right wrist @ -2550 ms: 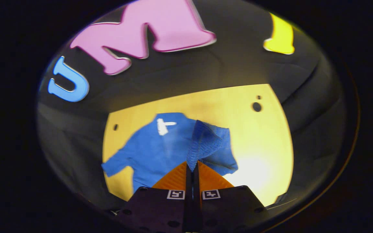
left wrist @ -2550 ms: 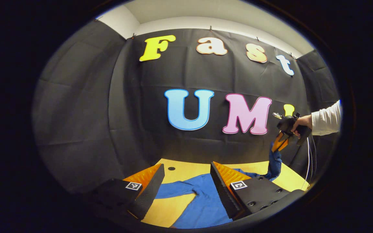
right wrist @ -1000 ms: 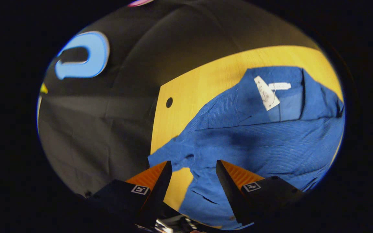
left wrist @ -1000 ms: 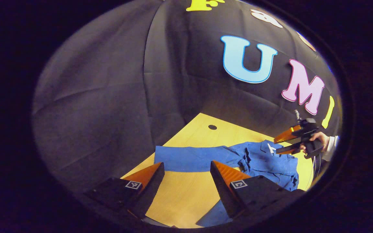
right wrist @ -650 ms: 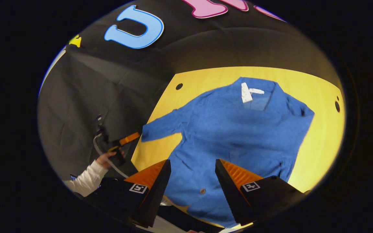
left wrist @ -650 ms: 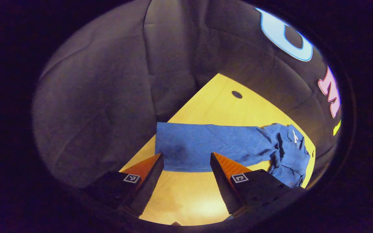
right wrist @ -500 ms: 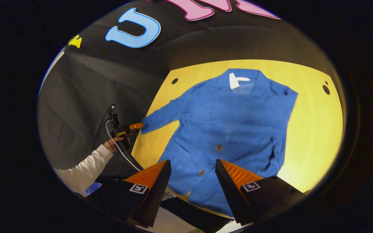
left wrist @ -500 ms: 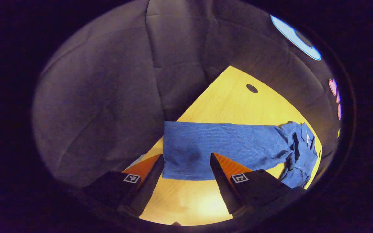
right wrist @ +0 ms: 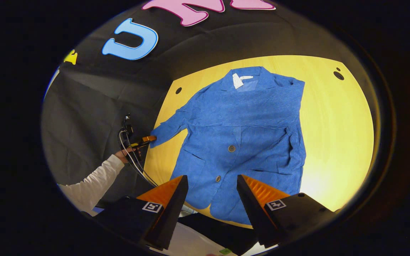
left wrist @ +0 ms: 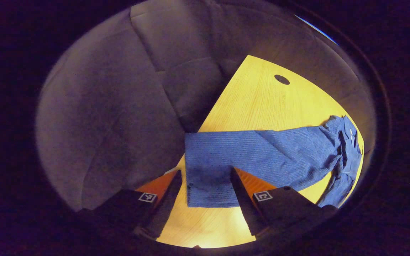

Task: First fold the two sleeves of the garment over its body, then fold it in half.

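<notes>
The left gripper (left wrist: 205, 174) has closed in on the left sleeve's cuff (left wrist: 206, 177), fingers apart on either side of it. The jacket (right wrist: 242, 142) lies flat on the worktop (right wrist: 336, 142), right sleeve (right wrist: 294, 149) now folded over. At 6 o'clock the right gripper (right wrist: 212, 185) has backed away, fingers parted and empty.

A recording booth, not a home. Creased black cloth walls (left wrist: 112, 106) close tightly around a pale wooden table (right wrist: 336, 135) with round cable holes (left wrist: 282, 79) near its corners.

Garment (right wrist: 247, 131) flat on table (right wrist: 336, 142)
</notes>
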